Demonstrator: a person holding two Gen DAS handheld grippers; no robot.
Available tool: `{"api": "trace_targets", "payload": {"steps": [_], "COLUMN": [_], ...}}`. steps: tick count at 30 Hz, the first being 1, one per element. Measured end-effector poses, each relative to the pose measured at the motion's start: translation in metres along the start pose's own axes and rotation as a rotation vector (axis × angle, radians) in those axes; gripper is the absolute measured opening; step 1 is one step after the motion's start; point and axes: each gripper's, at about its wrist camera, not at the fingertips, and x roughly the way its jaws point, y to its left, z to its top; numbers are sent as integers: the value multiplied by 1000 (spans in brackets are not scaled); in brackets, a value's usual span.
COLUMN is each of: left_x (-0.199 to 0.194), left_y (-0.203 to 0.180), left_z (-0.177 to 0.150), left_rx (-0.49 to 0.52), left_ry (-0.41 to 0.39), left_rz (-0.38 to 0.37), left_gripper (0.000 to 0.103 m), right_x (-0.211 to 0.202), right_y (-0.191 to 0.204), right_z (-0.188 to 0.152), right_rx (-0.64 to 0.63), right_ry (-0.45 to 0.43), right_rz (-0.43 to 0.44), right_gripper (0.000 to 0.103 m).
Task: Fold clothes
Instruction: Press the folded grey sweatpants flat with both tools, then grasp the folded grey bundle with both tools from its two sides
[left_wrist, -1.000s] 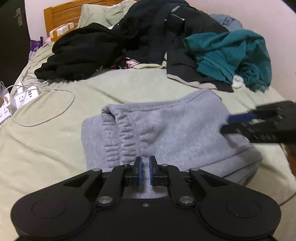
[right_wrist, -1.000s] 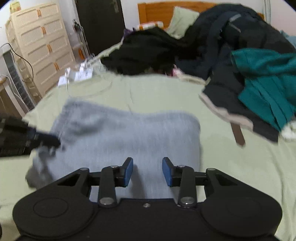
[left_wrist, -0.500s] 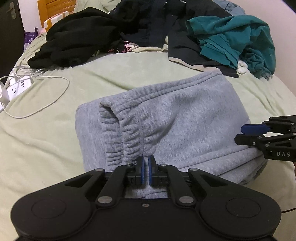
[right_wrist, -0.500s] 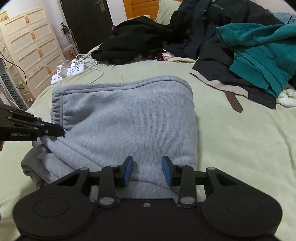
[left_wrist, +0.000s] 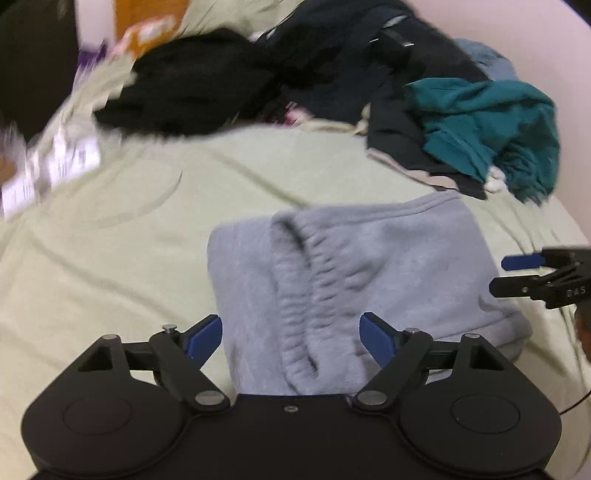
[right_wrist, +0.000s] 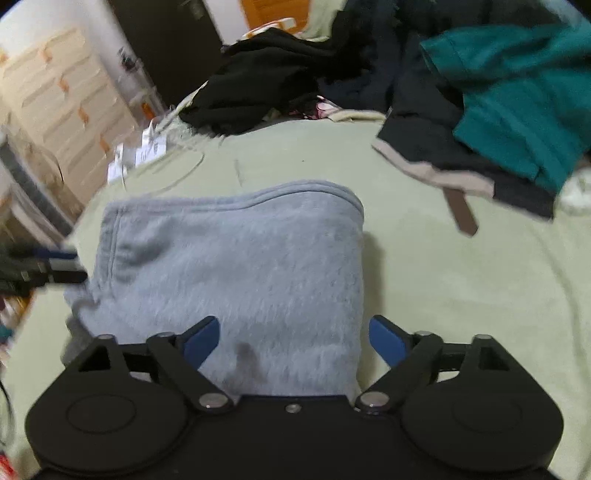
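Folded grey sweatpants (left_wrist: 369, 266) lie on the pale green bed sheet (left_wrist: 110, 258), elastic waistband up and toward the left gripper. They also show in the right wrist view (right_wrist: 240, 266). My left gripper (left_wrist: 291, 332) is wide open, its fingers either side of the waistband end, holding nothing. My right gripper (right_wrist: 293, 336) is wide open over the opposite end of the pants. Each gripper shows at the edge of the other's view: the right one (left_wrist: 517, 273) and the left one (right_wrist: 62, 266).
A heap of unfolded clothes lies at the back: black garments (left_wrist: 207, 88), a dark jacket (left_wrist: 369, 48), a teal garment (left_wrist: 491, 125). White power strips with cables (left_wrist: 48, 166) lie on the sheet's left edge. A cream drawer cabinet (right_wrist: 62, 99) and dark door (right_wrist: 166, 37) stand left.
My left gripper has let go of the waistband and opened wide. My right gripper has opened wider. Both pulled back slightly; the pants lie flat on the sheet.
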Motion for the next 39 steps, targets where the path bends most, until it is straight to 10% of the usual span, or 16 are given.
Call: {"api": "trace_targets", "payload": {"steps": [9,23,39], "left_x": [37,56,38], "left_y": [37,56,48], "left_z": [-9,-18,-21], "left_rx": [-209,-402,-371], "left_ry": [107,183,86], "left_rz": [-119,-230,-265], "left_gripper": [99,103,68], "right_x": [49,57,45], "right_y": [-57,-69,-55], "right_z": [-9,-14,-10], "right_rx": [330,370,384], "right_ry": [134,123,105], "right_rz": [193,293,318], "right_gripper": [102,102,75]}}
